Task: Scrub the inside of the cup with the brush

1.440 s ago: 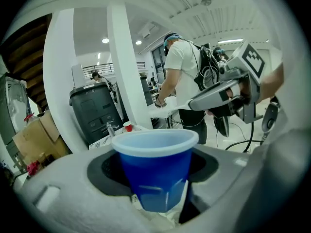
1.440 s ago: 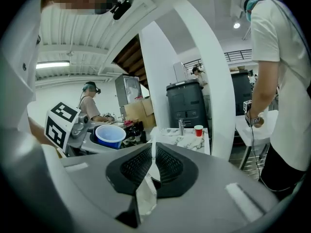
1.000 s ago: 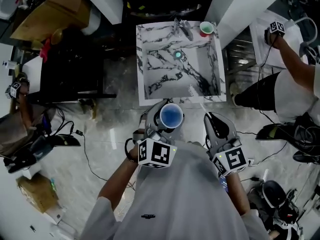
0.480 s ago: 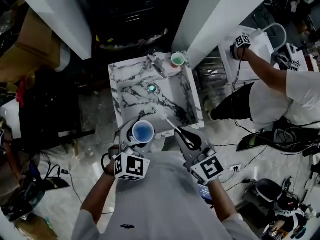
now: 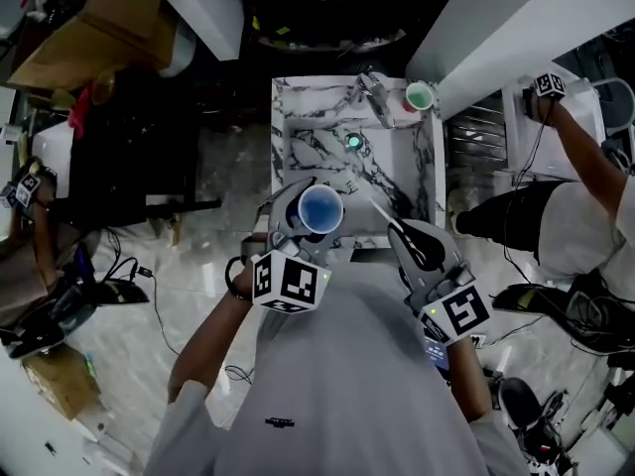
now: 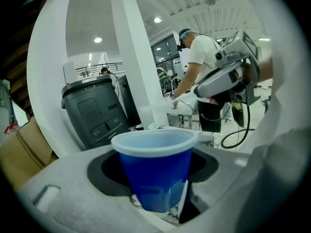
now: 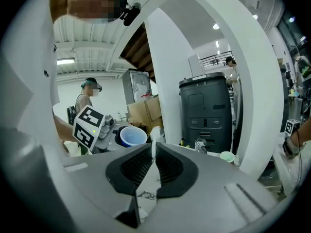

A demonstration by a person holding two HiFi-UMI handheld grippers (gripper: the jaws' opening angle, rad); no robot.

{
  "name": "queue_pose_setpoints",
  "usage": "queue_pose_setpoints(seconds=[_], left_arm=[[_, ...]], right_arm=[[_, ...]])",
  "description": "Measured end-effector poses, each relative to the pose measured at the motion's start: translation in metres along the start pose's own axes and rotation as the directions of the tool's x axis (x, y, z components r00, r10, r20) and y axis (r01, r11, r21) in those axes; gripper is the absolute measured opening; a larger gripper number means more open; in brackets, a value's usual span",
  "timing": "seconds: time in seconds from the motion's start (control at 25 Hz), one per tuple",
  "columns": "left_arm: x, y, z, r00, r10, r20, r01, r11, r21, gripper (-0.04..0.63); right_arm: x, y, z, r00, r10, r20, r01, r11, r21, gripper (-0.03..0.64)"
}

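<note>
A blue plastic cup [image 5: 319, 209] stands upright, mouth up, with my left gripper [image 5: 304, 222] shut on its lower wall; it hangs over the near edge of the marble sink [image 5: 294, 127]. In the left gripper view the cup [image 6: 154, 155] fills the middle between the jaws. My right gripper [image 5: 405, 232] is shut on a thin white brush [image 5: 381, 210] whose tip points up and left, a little right of the cup. In the right gripper view the brush [image 7: 154, 142] rises between the pads, and the cup [image 7: 132, 136] sits apart to its left. The brush is outside the cup.
A faucet [image 5: 374, 95] and a green cup [image 5: 420, 96] stand on the sink's far rim, with a drain [image 5: 352, 142] in the basin. A dark grey bin [image 7: 206, 111] and white columns stand behind. Other people work at the right [image 5: 580, 191]. Cables lie on the floor.
Both grippers have come forward: the cup now hangs over the sink's near edge instead of short of it. The brush stays right of the cup. My head view has shifted.
</note>
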State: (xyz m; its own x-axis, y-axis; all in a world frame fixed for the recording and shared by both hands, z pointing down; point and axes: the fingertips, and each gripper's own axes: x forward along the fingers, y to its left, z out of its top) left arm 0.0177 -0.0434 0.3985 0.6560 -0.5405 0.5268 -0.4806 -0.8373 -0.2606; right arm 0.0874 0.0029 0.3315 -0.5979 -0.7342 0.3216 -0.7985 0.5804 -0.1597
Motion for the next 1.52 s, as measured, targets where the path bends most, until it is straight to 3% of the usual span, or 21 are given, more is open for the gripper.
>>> queue_pose_setpoints(seconds=[0.32,0.48,0.6,0.84,1.04,1.24,1.52], left_arm=[[0.009,0.003,0.0,0.998,0.058,-0.034,-0.053,0.99,0.127,0.297],[0.011,-0.006,0.004,0.998,0.042,-0.043,-0.034,0.984,0.176,0.298],[0.008,-0.008,0.002,0.998,0.037,-0.054,-0.026,0.982,0.188,0.298],[0.004,-0.021,0.001,0.998,0.023,-0.066,-0.005,0.967,0.254,0.297],[0.002,-0.033,0.006,0.997,0.024,-0.068,0.0,0.943,0.333,0.297],[-0.008,-0.05,0.003,0.998,0.0,-0.064,0.022,0.94,0.341,0.298],[-0.009,-0.029,-0.004,0.998,0.028,-0.064,-0.004,0.936,0.353,0.298]], right_arm=[[0.001,0.004,-0.001,0.977,0.201,-0.07,-0.207,0.974,-0.09,0.028],[-0.001,0.019,-0.006,0.947,0.291,-0.135,-0.309,0.94,-0.143,0.028],[0.006,0.031,-0.014,0.922,0.328,-0.206,-0.373,0.895,-0.245,0.028],[0.021,0.038,-0.019,0.906,0.342,-0.251,-0.405,0.872,-0.274,0.028],[0.026,0.04,-0.011,0.907,0.369,-0.203,-0.416,0.858,-0.3,0.034],[0.019,0.037,-0.017,0.916,0.314,-0.251,-0.372,0.898,-0.234,0.041],[0.034,0.048,-0.022,0.9,0.338,-0.277,-0.402,0.889,-0.222,0.029]])
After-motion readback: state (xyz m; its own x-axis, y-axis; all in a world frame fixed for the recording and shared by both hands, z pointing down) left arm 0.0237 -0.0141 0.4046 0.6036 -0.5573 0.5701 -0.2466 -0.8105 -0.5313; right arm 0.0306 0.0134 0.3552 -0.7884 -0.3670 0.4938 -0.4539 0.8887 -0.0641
